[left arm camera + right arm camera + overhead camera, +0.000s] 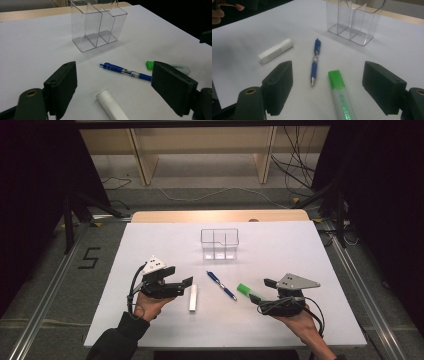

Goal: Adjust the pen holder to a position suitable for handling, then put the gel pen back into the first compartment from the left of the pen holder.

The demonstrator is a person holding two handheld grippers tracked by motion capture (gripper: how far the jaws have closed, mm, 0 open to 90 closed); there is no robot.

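Between the right gripper's (327, 87) spread jaws lies the green highlighter (342, 97) — left gripper (113, 87) spread around the white tube (111, 105)

You are facing a white table top (300, 250) with a strip of pale wood (220, 215) along its far edge. Beyond it stands a light wooden shelf unit (200, 145) on grey carpet (210, 195), with black and white cables (295, 165) trailing across the floor. Metal rails (45, 305) run along both sides of your table, and a black "5" (89, 257) is taped on the floor to your left. Dark curtains (380, 180) close in both sides; light falls from above
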